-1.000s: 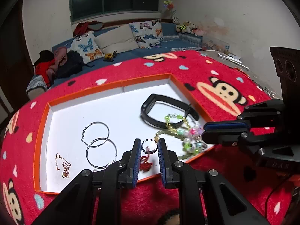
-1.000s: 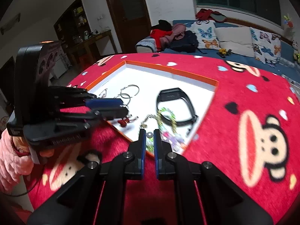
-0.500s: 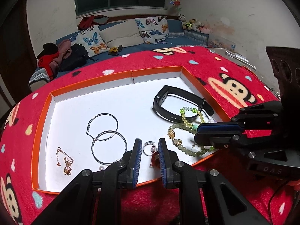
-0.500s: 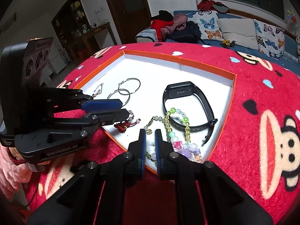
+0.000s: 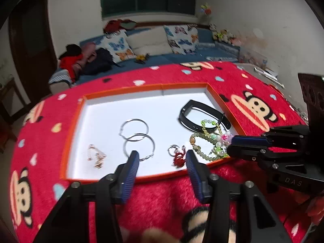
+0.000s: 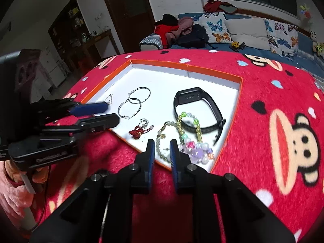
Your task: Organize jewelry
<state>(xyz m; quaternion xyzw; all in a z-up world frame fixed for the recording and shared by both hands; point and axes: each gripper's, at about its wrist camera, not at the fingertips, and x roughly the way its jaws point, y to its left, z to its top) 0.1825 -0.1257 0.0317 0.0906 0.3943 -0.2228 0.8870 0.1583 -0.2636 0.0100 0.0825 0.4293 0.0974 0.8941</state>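
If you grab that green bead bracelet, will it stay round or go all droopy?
Probably droopy. The green bead bracelet lies in a loose, uneven loop in the tray, so it looks strung on cord, not stiff. Its round beads may slip between the pads, and it touches the yellow-green bracelet, which might drag along.

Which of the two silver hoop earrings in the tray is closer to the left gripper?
The larger-looking hoop, the nearer of the overlapping pair; its lower rim sits just beyond the left gripper. The other hoop lies farther back in the tray.
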